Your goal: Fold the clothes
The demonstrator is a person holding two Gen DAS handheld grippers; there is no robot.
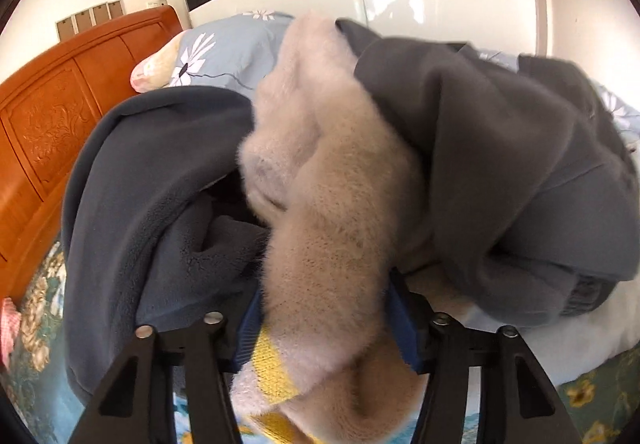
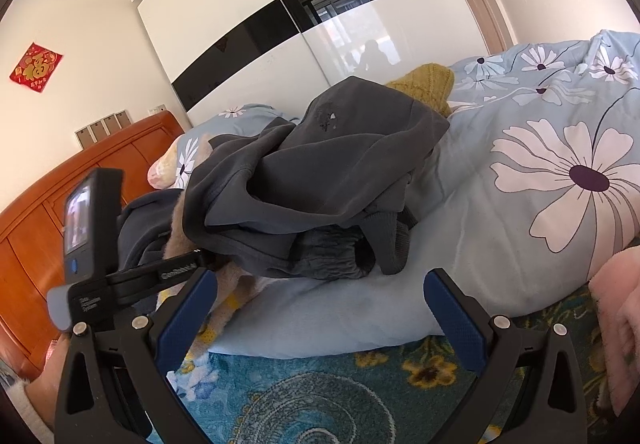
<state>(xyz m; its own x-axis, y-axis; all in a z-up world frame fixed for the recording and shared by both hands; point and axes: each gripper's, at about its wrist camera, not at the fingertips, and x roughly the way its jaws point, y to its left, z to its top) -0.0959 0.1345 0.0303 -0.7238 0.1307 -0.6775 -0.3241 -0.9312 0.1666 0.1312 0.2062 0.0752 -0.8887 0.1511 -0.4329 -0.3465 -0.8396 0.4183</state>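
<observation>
Bed (image 2: 340,396) bears a floral duvet (image 2: 540,172) and piled clothes (image 2: 320,172), perhaps a pillow.

Bedroom: bed headboard (image 1: 60,116), wardrobe (image 2: 280,4)

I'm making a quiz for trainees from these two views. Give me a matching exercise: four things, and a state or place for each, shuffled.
Things:
1. left claw
2. right claw
3. grey top
4. headboard

States or places:
A. open, nothing between its fingers
B. orange carved wood, at the bed's end
C. draped on top of the clothes pile
D. fingers around the beige sweater

Pairs: 1-D, 2-A, 3-C, 4-B
</observation>
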